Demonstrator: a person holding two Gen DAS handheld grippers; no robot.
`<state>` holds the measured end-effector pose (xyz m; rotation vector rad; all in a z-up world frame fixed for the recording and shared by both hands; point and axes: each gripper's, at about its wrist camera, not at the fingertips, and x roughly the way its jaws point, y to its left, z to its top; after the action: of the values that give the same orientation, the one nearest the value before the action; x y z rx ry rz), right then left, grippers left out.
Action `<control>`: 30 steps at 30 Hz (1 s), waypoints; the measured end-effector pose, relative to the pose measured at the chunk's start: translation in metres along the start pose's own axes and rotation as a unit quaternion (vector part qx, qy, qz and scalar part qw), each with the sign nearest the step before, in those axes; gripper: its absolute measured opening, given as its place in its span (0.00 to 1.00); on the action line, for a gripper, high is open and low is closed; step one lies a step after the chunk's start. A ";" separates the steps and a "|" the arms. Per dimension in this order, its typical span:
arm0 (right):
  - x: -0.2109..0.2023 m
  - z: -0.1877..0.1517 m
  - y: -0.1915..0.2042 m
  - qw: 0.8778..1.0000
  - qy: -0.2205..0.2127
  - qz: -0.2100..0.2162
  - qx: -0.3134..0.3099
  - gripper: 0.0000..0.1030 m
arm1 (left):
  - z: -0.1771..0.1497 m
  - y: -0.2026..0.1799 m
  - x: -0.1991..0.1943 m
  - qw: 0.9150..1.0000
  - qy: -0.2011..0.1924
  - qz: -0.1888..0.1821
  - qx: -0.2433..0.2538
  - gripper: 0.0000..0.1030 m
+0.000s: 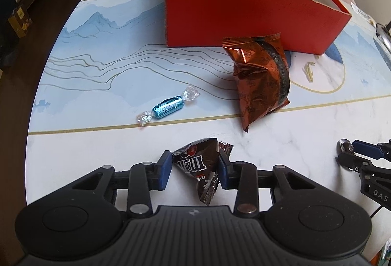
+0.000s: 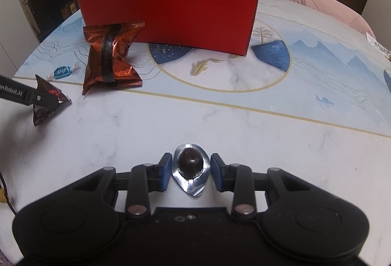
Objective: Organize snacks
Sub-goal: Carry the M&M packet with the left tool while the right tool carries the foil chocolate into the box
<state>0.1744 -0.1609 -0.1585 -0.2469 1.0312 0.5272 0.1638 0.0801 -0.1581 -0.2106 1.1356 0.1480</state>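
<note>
My left gripper is shut on a brown M&M's packet, both blue pads pressing its sides just above the table; it also shows in the right wrist view. My right gripper brackets a silver foil-cupped dark chocolate; the left pad touches the foil, the right pad stands slightly off. An orange-brown Oreo pack lies before the open red box. A blue wrapped candy lies to its left.
The round marble table carries a blue landscape print. The right gripper's fingers show at the right edge of the left wrist view. Shelves and furniture stand beyond the table's far edge.
</note>
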 end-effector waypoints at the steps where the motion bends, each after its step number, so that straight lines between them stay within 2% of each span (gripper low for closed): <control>1: -0.002 0.001 0.000 1.000 -0.002 0.001 0.003 0.32 | -0.001 0.002 -0.001 1.000 0.000 -0.001 -0.005 0.36; 9: -0.035 0.024 0.003 0.999 -0.042 0.014 0.007 0.32 | 0.002 0.007 -0.032 0.999 -0.025 -0.026 -0.028 0.36; 16: -0.064 0.064 0.004 0.995 -0.092 0.025 0.005 0.32 | 0.025 0.003 -0.072 0.997 -0.069 -0.036 -0.026 0.36; 26: -0.068 0.134 -0.002 0.990 -0.139 0.016 -0.008 0.32 | 0.089 -0.009 -0.104 0.990 -0.139 -0.018 -0.006 0.36; 30: -0.056 0.159 -0.009 0.990 -0.138 0.012 0.004 0.32 | 0.118 -0.014 -0.103 0.990 -0.144 -0.008 -0.001 0.36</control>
<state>0.2757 -0.1164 -0.0313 -0.1502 0.7669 0.5615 0.2282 0.0943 -0.0155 -0.1922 0.8467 0.1594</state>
